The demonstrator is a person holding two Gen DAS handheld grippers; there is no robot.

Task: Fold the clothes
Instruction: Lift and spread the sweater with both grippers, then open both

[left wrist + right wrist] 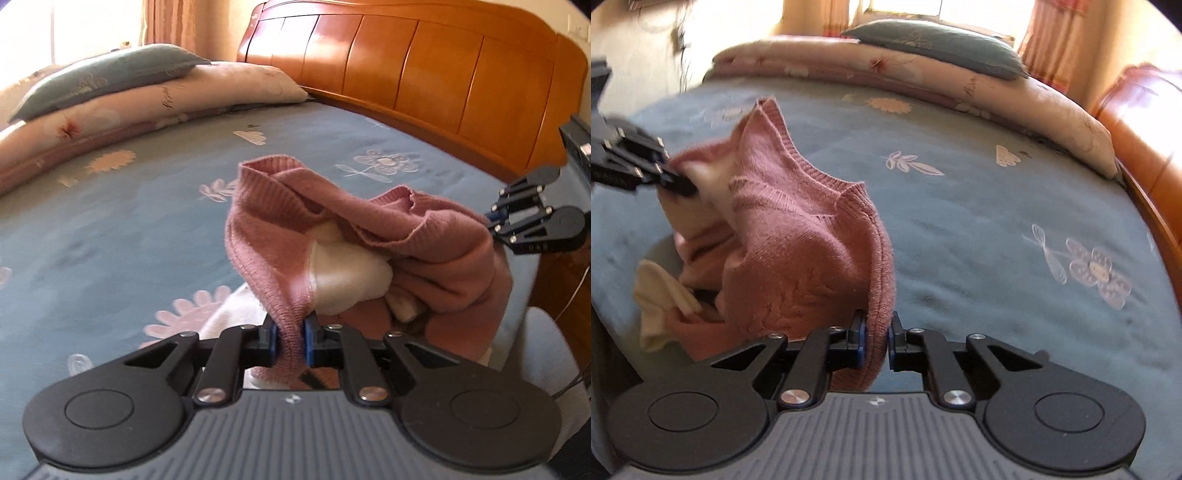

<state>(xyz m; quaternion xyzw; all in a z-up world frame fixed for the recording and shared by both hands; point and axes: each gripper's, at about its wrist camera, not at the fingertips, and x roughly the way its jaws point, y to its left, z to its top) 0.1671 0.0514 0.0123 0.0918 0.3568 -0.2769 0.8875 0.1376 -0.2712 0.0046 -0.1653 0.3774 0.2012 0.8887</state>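
Left wrist view. Item: left gripper (293, 341), mine, fingers clamped on a ribbed hem of the pink sweater (369, 236). Item: sweater, bunched and hanging off the bed (110, 229), held over the near edge toward the headboard (424, 74) side. A cream lining or second garment (347, 280) shows inside the folds; I cannot tell which. Item: right gripper (489, 221), seen at the right, reaching into the far side of the same sweater; whether its fingers press cloth is not readable from here. Item: pillows (129, 88) stacked along the far edge. No crease is laid.

Right wrist view. Item: right gripper (877, 341), mine, fingers pinched on another rolled pink edge of the sweater (798, 236). Item: left gripper (670, 177), at the left, its tips buried in cloth. Item: collar ribbing (820, 173) sagging between the two grips; cream cloth (661, 295) dangling below. Item: bed (997, 221), bare of any folded piece as far as shown.

Status, my judgement: grasp done, both holds taken; the garment is slack and crumpled, not spread. Remaining: pull it taut, lay it flat on the bed, then make every fold. Early stage.
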